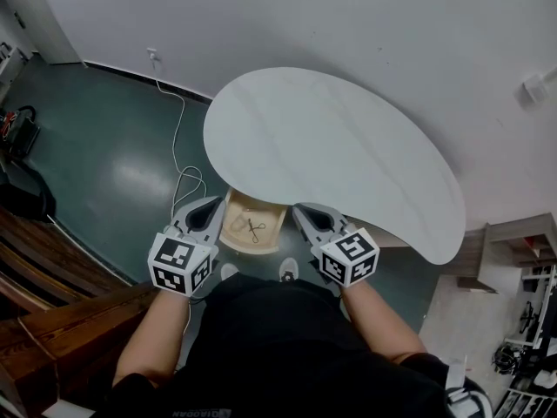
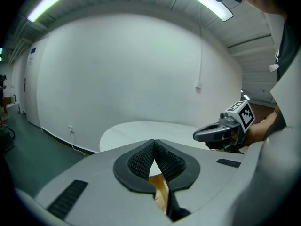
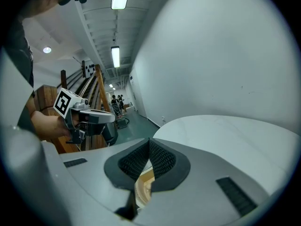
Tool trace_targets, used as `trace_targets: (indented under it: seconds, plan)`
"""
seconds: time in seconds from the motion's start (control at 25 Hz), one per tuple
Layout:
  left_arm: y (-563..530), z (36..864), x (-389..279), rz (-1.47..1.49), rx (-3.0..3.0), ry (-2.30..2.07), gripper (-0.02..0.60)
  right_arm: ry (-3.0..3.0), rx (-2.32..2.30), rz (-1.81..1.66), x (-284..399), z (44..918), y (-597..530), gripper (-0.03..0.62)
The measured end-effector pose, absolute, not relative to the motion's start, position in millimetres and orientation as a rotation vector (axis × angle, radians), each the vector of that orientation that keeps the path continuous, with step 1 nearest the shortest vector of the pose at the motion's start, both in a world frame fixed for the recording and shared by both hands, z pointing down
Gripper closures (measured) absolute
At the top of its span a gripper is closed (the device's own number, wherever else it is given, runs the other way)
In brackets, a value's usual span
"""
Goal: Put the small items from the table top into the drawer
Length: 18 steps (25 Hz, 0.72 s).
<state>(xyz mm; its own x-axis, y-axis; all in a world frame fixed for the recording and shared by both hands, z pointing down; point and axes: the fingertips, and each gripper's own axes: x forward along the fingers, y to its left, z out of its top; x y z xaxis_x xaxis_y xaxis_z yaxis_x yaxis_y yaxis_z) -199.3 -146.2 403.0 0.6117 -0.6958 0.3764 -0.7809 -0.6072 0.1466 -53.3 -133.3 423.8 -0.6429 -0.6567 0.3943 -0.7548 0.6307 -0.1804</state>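
A white plastered wall (image 1: 348,24) is filling the top of the head view, and a dark green smooth floor (image 1: 122,164) is spreading down the left. A white kidney-shaped table top (image 1: 331,155) is sitting across the centre, curving off toward the right edge of the frame.

A pale wooden drawer (image 1: 237,212) is standing open below the table's near edge, at lower centre. A small thin dark item shaped like scissors (image 1: 256,230) is lying on its bottom. The left gripper (image 1: 213,205) is hovering just to the drawer's left and the right gripper (image 1: 302,211) just to its right, so the drawer is sitting between them. Both are pointing toward the table. Each pair of jaws is pressed together with nothing pinched; in each gripper view the pale wood is showing just below the closed pads.

A brown wooden stepped structure (image 1: 52,312) is occupying the lower left corner. A thin white cable (image 1: 178,138) is trailing from a wall socket (image 1: 153,55) across the floor toward the drawer.
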Motion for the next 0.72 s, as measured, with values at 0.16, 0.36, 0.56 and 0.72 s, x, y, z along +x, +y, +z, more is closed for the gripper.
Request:
trace_targets:
  seconds: [0.16,0.36,0.56,0.72]
  plan:
    - [-145.9,400.8,-197.0,0.414,2.552,-1.194,0.566,-2.568,1.13,0.478,-55.2,422.5,-134.4,0.594]
    - [-143.8,400.9,-193.2,0.412,2.548,-1.19,0.566,-2.571,1.127,0.472,-53.8,422.1,-134.2,0.594]
    - [-141.0,405.3,-191.2,0.416,2.536,-1.187,0.566,-2.572,1.121,0.473,-53.3,423.9,-132.3,0.594]
    - [-142.5,405.6,-190.1,0.416,2.533,-1.192,0.566,-2.573,1.123,0.476,-51.4,423.9,-133.1,0.594]
